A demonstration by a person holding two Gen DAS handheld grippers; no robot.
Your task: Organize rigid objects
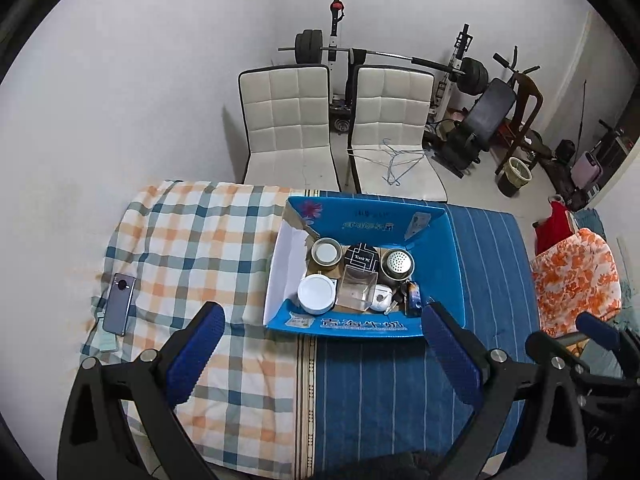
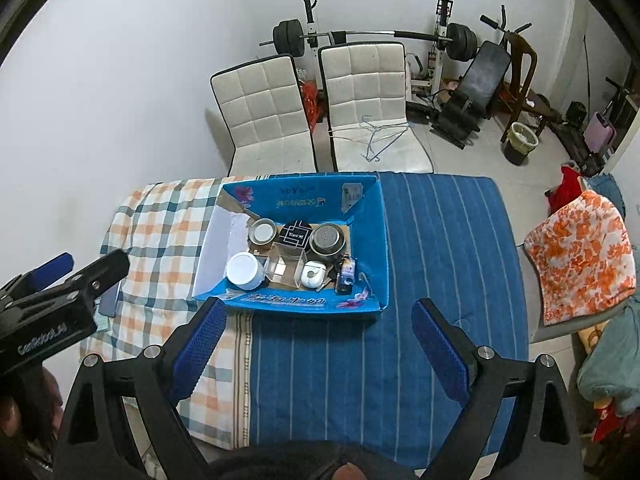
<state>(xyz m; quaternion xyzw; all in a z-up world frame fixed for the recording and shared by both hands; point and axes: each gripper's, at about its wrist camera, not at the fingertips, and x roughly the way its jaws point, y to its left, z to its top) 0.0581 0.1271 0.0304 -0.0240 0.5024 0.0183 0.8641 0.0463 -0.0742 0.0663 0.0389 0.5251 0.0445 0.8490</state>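
A blue cardboard box [image 1: 360, 326] [image 2: 308, 304] sits on the cloth-covered table. Inside lie a white round lid [image 1: 317, 294] [image 2: 244, 271], a clear plastic case [image 1: 356, 286] [image 2: 286, 268], a white earbud case [image 1: 380, 298] [image 2: 312, 274], two metal tins [image 1: 325, 252] [image 1: 397, 264], a black round tin [image 1: 362, 257] and a small dark bottle [image 1: 413, 298] [image 2: 346, 274]. My left gripper [image 1: 324, 344] is open and empty, held above the table just before the box. My right gripper [image 2: 320, 336] is open and empty, likewise before the box.
A phone [image 1: 119, 304] lies on the checked cloth at the left. Two white chairs [image 1: 288, 120] [image 1: 392, 120] stand behind the table, with weight equipment [image 1: 472, 76] beyond. An orange-patterned cushion on a chair [image 2: 580, 248] is to the right.
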